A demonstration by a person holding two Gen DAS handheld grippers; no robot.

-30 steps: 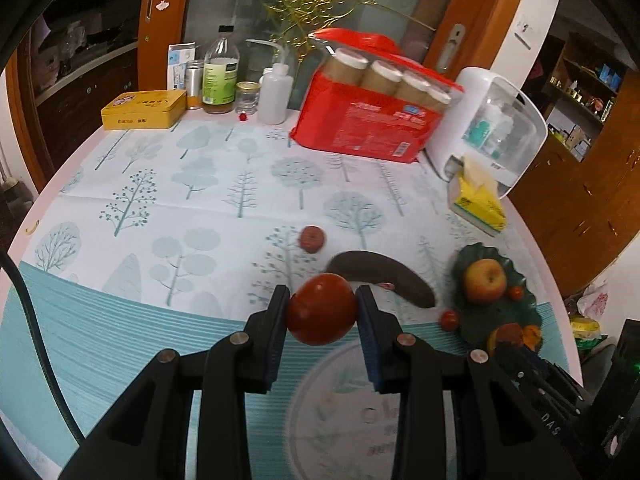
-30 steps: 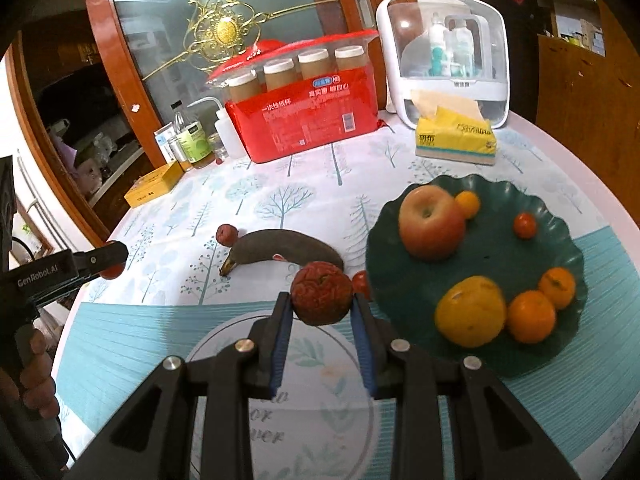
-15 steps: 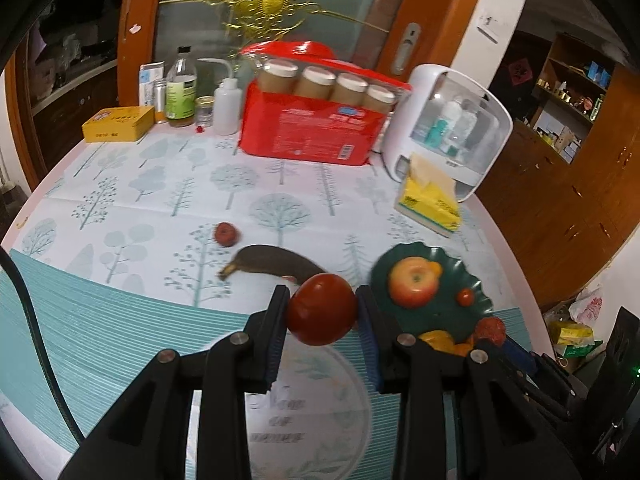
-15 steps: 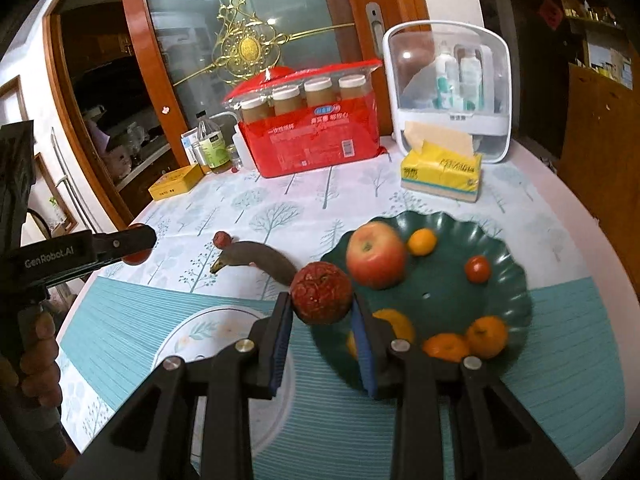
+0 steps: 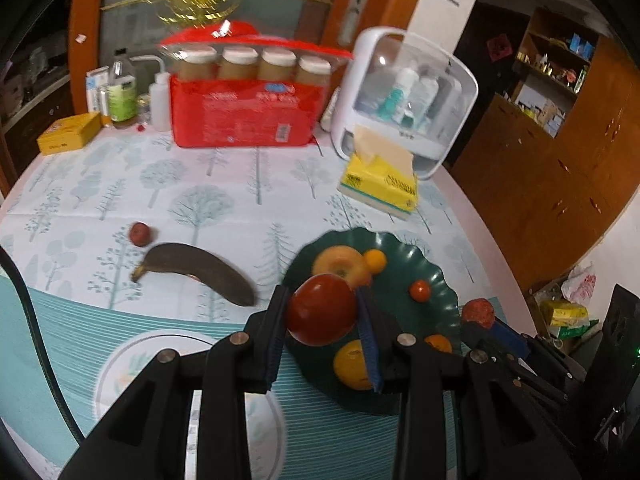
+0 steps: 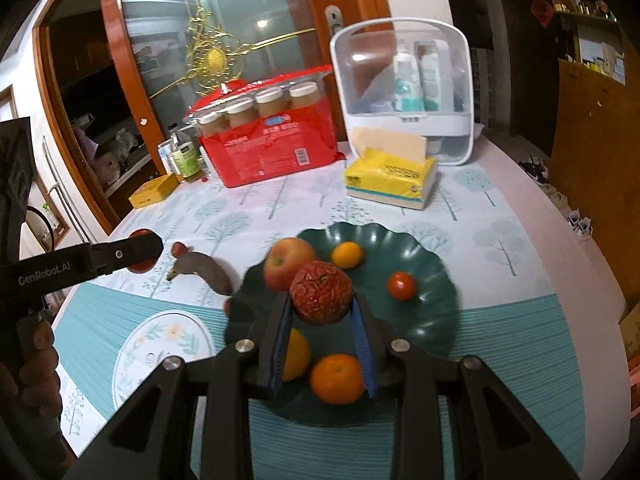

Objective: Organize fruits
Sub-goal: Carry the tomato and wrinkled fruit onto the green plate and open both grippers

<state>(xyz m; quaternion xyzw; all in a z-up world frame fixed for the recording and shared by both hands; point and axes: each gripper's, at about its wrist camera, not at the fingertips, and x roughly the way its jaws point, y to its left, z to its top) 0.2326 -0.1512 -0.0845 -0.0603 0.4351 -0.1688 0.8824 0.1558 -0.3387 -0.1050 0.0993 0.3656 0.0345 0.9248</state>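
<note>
Clamps a smooth red tomato (image 5: 320, 316) between the pads of the left hand-held gripper (image 5: 321, 294), clear above the near-left part of the green plate (image 5: 436, 276). Clamps a wrinkled dark-red fruit (image 6: 320, 286) the same way in the right hand-held gripper (image 6: 321, 304), poised over the plate's near half. Carries both high, probably to clear the apple (image 6: 286, 262), mandarin (image 6: 347, 255) and cherry tomato (image 6: 402, 286) lying on the plate beyond the fingertips, and to find a bare patch before letting go. Leaves a blackened banana (image 5: 200, 268) and a small red fruit (image 5: 140, 234) on the tabletop (image 5: 240, 200), ahead and left of the left hand-held gripper, apart from the plate; likely later work.

Cannot name the wrinkled fruit for sure. Hides part of a yellow fruit (image 6: 298, 354) behind the right hand-held gripper's left finger, and frames an orange (image 6: 338, 378) between its fingers, underneath. Cuts off a small red thing (image 6: 228, 306) at the plate's left edge; cannot tell whether on the rim or beside it. Blurs the apple in the left wrist view. Shows only part of a hand (image 6: 32, 364) on the left handle, at the frame's edge.
</note>
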